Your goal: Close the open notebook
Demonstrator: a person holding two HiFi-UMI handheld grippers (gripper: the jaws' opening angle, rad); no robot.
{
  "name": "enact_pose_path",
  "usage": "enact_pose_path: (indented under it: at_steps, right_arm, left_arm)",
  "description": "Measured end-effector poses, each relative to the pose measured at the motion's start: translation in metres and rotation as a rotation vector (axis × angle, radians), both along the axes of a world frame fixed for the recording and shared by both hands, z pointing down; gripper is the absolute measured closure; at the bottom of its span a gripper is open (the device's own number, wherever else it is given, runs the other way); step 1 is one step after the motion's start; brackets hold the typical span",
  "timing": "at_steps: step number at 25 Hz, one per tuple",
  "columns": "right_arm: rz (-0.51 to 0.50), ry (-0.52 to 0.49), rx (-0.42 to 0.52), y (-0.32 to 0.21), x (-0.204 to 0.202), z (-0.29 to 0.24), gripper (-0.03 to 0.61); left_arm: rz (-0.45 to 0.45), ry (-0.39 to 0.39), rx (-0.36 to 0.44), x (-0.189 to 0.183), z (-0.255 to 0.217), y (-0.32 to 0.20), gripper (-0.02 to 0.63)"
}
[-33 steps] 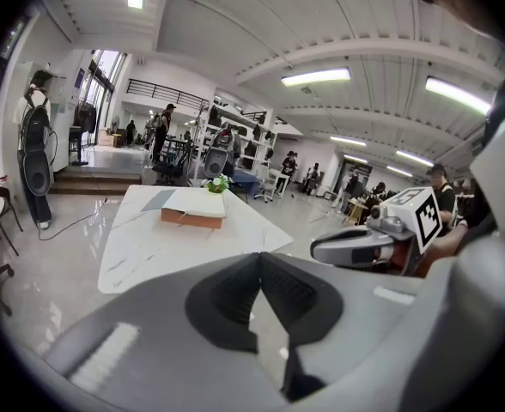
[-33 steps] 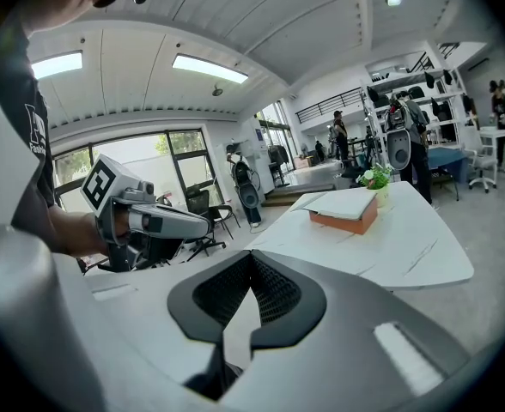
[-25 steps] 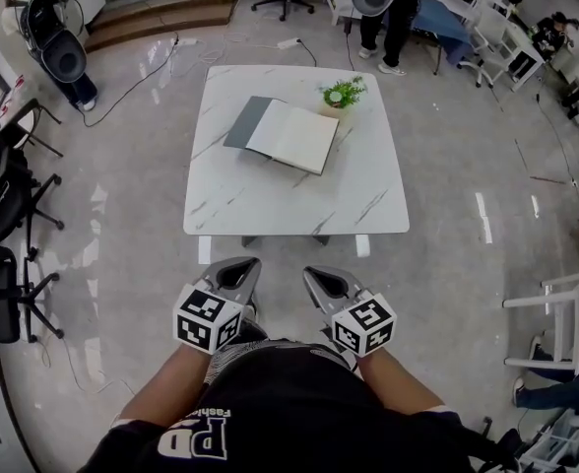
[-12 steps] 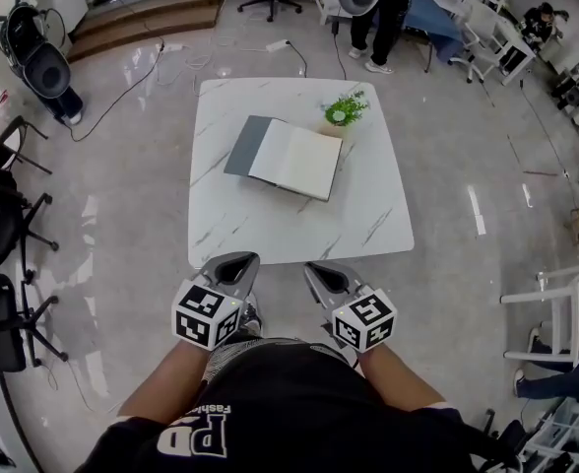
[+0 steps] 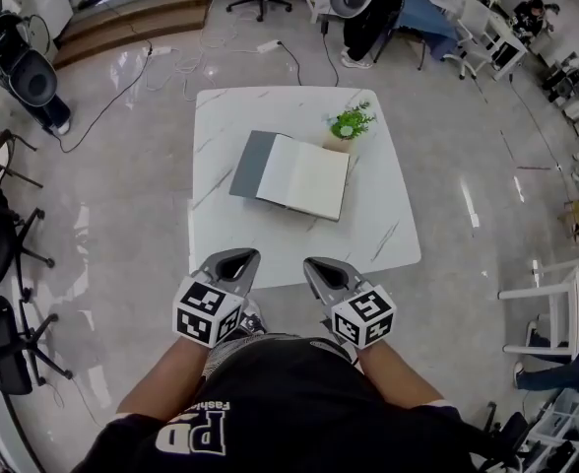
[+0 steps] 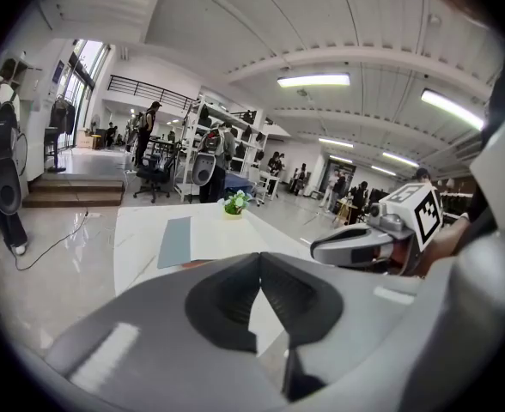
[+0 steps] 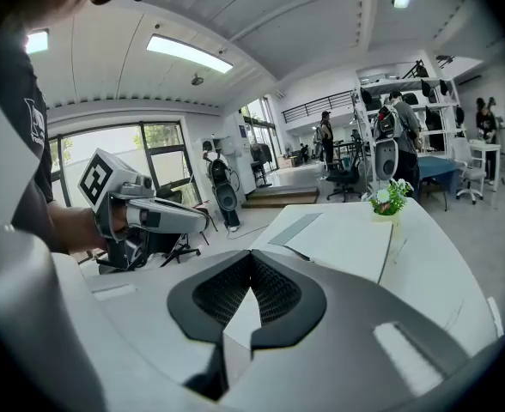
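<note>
both tools are held low in front of the person's body, short of the tabletop's (image 5: 270, 233) near edge. the left gripper (image 5: 236, 261) has its jaws pressed together with nothing between them, and the right gripper (image 5: 322, 267) is likewise clenched and empty.

the notebook (image 5: 294, 173) lies open around the middle of the tabletop, toward the far edge. its grey cover (image 5: 253, 164) is flat on the left and the white pages are on the right.

likely trouble from here:
- clenched jaws cannot pinch a cover edge, so they would have to part first or slip under it.
- the marble looks slick, so a push on one side could skate the whole book away instead of folding it.
- the small plant (image 5: 350, 123) stands just beside the book's far right corner, so lifting that half could tip it.

the grippers cover a little of the near edge in the head view. the spine, the book's thickness and whether any top pages are loose are too small to judge. the plant's pot is mostly hidden under its leaves. both gripper views catch the book only at a shallow angle.
</note>
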State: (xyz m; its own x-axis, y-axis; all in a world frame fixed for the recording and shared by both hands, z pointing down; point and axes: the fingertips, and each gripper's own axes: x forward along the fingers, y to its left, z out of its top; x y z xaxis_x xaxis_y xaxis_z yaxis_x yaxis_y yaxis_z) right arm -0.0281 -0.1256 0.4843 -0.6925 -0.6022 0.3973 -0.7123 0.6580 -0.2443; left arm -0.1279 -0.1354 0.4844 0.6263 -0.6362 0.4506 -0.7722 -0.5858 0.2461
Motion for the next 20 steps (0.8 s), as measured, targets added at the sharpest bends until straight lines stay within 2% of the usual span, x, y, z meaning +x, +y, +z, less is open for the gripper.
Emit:
enact_pose_path:
  at_steps: [9, 17, 20]
  right_arm:
    - [0.069, 0.02, 0.019, -0.04, -0.018, 0.005, 0.578]
    - [0.094, 0.022, 0.009, -0.047, 0.002, 0.009, 0.578]
    - [0.082, 0.017, 0.014, -0.055, 0.01, 0.008, 0.578]
  left_arm:
    - [0.061, -0.014, 0.002, -0.021, 0.006, -0.034, 0.555]
    - [0.094, -0.007, -0.013, 0.001, 0.013, -0.048, 0.555]
    - [0.074, -0.011, -0.016, 0.008, 0.014, -0.053, 0.555]
